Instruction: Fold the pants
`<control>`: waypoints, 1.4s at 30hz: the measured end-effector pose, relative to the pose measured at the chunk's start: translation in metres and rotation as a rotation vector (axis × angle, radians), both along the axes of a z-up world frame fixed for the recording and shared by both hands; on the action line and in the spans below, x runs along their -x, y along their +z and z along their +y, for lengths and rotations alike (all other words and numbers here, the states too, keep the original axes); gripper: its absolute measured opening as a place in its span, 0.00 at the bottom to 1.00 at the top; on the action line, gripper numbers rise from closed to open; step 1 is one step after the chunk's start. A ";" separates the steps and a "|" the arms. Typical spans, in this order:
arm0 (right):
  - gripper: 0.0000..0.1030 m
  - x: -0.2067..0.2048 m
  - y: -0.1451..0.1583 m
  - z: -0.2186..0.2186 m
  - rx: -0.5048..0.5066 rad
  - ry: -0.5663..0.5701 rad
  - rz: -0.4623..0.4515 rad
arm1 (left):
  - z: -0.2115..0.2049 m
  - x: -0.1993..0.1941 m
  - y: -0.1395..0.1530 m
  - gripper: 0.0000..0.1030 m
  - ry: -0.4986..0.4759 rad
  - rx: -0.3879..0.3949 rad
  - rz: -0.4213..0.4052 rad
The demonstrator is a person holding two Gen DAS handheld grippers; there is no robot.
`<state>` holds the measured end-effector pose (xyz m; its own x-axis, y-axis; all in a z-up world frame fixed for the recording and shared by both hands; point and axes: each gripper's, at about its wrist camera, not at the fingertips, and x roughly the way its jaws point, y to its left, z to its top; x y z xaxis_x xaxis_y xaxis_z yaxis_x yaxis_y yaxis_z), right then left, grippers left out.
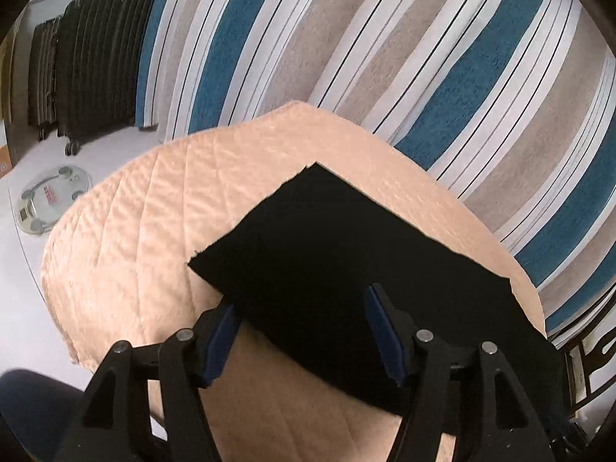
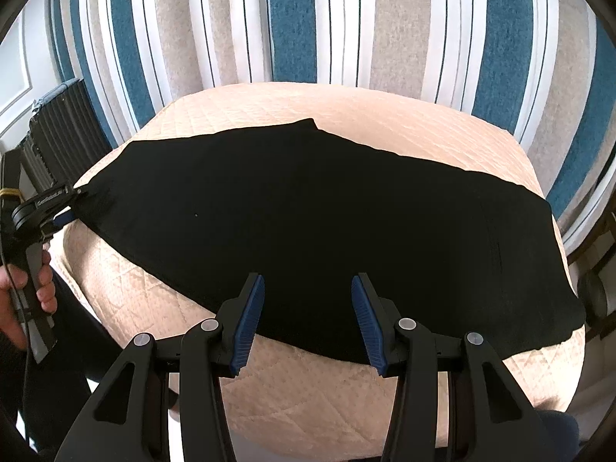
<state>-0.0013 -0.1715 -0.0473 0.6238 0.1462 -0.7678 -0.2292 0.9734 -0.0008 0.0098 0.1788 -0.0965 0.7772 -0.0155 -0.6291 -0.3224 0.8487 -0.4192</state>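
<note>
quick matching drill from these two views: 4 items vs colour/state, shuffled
Items:
1. pants
2. quilt
3. right gripper
4. suitcase

Colour or state:
A. peach, quilted
B. open, over the near pants edge
C. dark, ribbed, upright on wheels
D. black, spread flat

Pairs: 1-D, 2-A, 3-B, 4-C
</note>
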 end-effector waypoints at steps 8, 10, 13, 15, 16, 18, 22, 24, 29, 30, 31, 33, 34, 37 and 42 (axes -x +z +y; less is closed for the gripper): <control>0.47 -0.005 0.000 -0.006 -0.004 -0.017 0.001 | 0.000 -0.026 0.002 0.14 -0.052 -0.025 0.049; 0.47 -0.005 0.001 -0.009 -0.006 -0.024 -0.002 | -0.002 -0.031 0.011 0.07 -0.081 -0.024 0.043; 0.47 -0.006 0.001 -0.015 -0.010 -0.036 -0.004 | -0.017 -0.038 0.032 0.07 -0.152 -0.043 0.005; 0.47 -0.006 0.000 -0.021 -0.018 -0.050 -0.005 | -0.035 -0.042 0.051 0.07 -0.219 -0.063 -0.033; 0.47 -0.006 0.000 -0.024 -0.021 -0.056 -0.007 | -0.045 -0.044 0.060 0.07 -0.255 -0.072 -0.053; 0.47 -0.007 0.001 -0.032 -0.037 -0.077 -0.008 | -0.070 -0.049 0.078 0.07 -0.336 -0.092 -0.094; 0.47 -0.006 0.003 -0.047 -0.059 -0.114 -0.016 | -0.131 -0.057 0.099 0.07 -0.515 -0.110 -0.148; 0.47 -0.005 0.004 -0.056 -0.069 -0.135 -0.021 | -0.163 -0.056 0.101 0.07 -0.610 -0.115 -0.156; 0.47 0.002 0.005 -0.077 -0.087 -0.186 -0.025 | -0.236 -0.047 0.074 0.07 -0.822 -0.086 -0.107; 0.47 0.002 0.004 -0.080 -0.090 -0.195 -0.022 | -0.246 -0.046 0.062 0.07 -0.856 -0.076 -0.080; 0.47 0.003 0.002 -0.083 -0.093 -0.202 -0.018 | -0.256 -0.047 0.046 0.07 -0.882 -0.068 -0.034; 0.47 0.004 -0.001 -0.088 -0.099 -0.214 -0.008 | -0.270 -0.047 0.018 0.07 -0.914 -0.060 0.056; 0.47 0.004 -0.002 -0.089 -0.105 -0.217 -0.002 | -0.273 -0.047 0.014 0.07 -0.916 -0.065 0.066; 0.47 0.006 -0.005 -0.092 -0.122 -0.223 0.001 | -0.267 -0.041 0.018 0.13 -0.915 -0.039 0.047; 0.47 0.002 -0.004 -0.093 -0.164 -0.224 0.011 | -0.249 -0.027 0.030 0.36 -0.953 0.057 0.044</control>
